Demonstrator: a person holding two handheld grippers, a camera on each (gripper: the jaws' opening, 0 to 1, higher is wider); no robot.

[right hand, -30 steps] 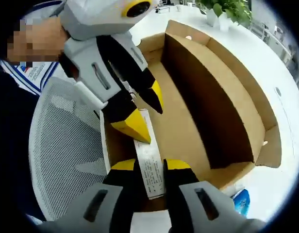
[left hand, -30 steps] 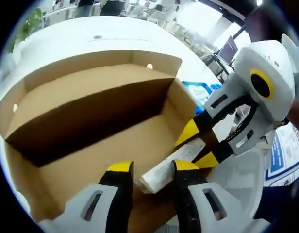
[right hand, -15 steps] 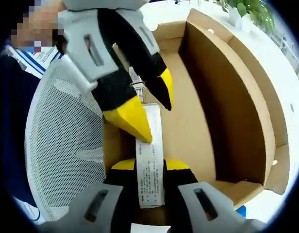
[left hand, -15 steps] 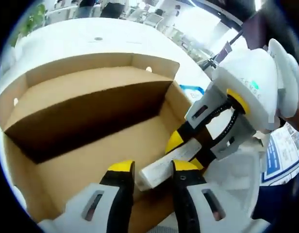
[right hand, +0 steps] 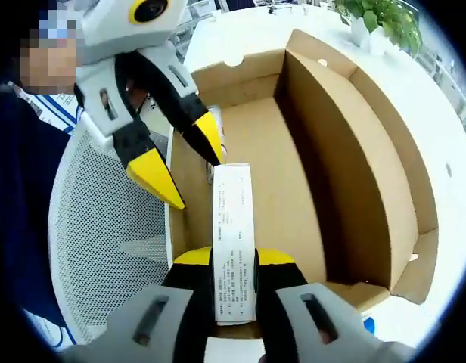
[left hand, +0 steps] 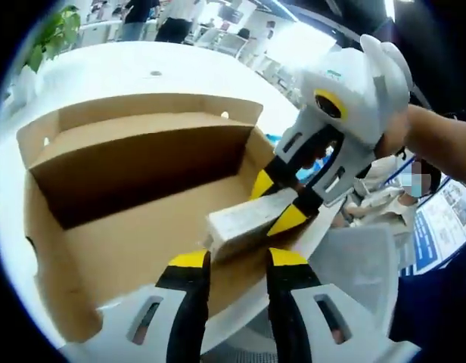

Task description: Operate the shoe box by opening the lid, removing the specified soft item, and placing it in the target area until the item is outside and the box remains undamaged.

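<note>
The right gripper (right hand: 233,261) is clamping its jaws on a white packet (right hand: 231,227) above the near wall of the open shoe box (right hand: 324,144), apparently to carry it clear. The left gripper (left hand: 233,265), jaws open and empty, is hovering beside the packet over the white bench (left hand: 127,68).

A white table (left hand: 127,72) spreads out in the left gripper view, with a small dark round spot (left hand: 155,73) on its surface and a leafy green plant (left hand: 55,34) at its far left edge; people stand beyond it in a bright office. In the right gripper view a white mesh chair back (right hand: 104,227) sits at the left, a potted green plant (right hand: 380,19) stands on the table at the upper right, and a small blue item (right hand: 368,325) lies at the lower right. A blue-and-white printed sheet (left hand: 437,227) shows at the right edge of the left gripper view.
</note>
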